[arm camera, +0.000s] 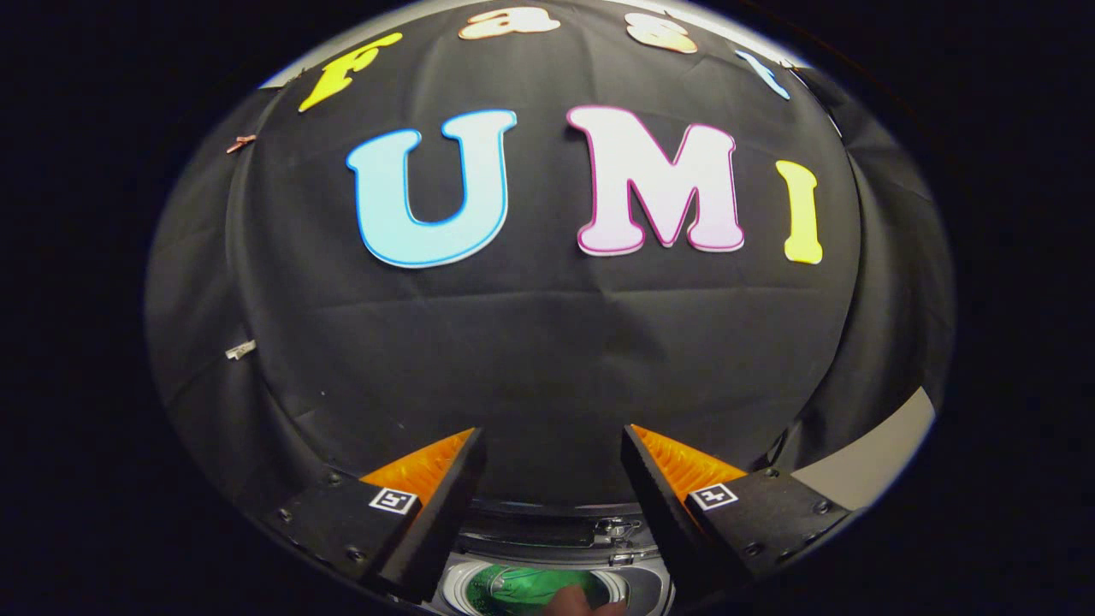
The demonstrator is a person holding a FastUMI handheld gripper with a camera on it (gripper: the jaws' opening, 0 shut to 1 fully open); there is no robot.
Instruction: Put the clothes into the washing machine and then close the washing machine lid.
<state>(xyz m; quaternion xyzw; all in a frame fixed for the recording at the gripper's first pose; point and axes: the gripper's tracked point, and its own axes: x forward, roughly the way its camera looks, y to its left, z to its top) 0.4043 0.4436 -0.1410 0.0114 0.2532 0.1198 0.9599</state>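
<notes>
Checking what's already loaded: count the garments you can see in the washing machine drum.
1. A green garment lies inside the washing machine drum, below and between the open, empty fingers of the tongs. A hand covers part of the opening, so more may be hidden.

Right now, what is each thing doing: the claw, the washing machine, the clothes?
claw: open, holding nothing, raised above the machine.
washing machine: lid open, drum showing between the fingers.
green clothes: inside the drum.
hand: at the drum's opening.
</notes>
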